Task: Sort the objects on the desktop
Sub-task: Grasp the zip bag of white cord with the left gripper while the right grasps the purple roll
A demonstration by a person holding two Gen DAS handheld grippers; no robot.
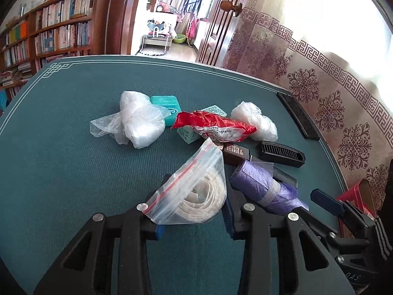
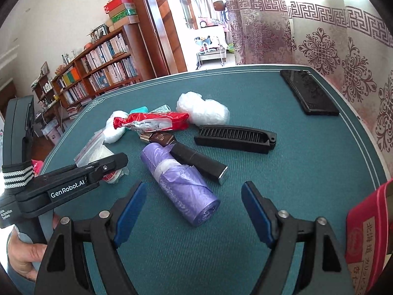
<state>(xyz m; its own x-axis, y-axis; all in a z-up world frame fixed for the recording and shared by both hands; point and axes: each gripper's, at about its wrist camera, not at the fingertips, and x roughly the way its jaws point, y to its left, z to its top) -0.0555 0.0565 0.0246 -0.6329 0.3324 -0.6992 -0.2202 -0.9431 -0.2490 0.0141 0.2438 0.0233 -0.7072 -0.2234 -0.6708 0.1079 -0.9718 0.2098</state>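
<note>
Left tongs (image 1: 194,221) grip zip bag (image 1: 194,191); right tongs (image 2: 194,211), gaping wide, face "GenRobot.AI" lettering (image 2: 67,188).

Bag roll (image 2: 180,184) nearest; comb (image 2: 235,139) behind, phone (image 2: 308,93) far right.

— What stands beyond the far edge of the table (image 1: 73,93)?

— A wooden bookshelf (image 2: 98,66) packed with books fills the wall past the table's far left corner, with stacked boxes (image 2: 121,8) on top. A brown door (image 1: 216,24) with a round knob (image 1: 231,6) hangs open.

— And along the right edge?

— A pale curtain (image 2: 331,44) printed with dark red key borders and floral medallions, sunlit behind.
</note>
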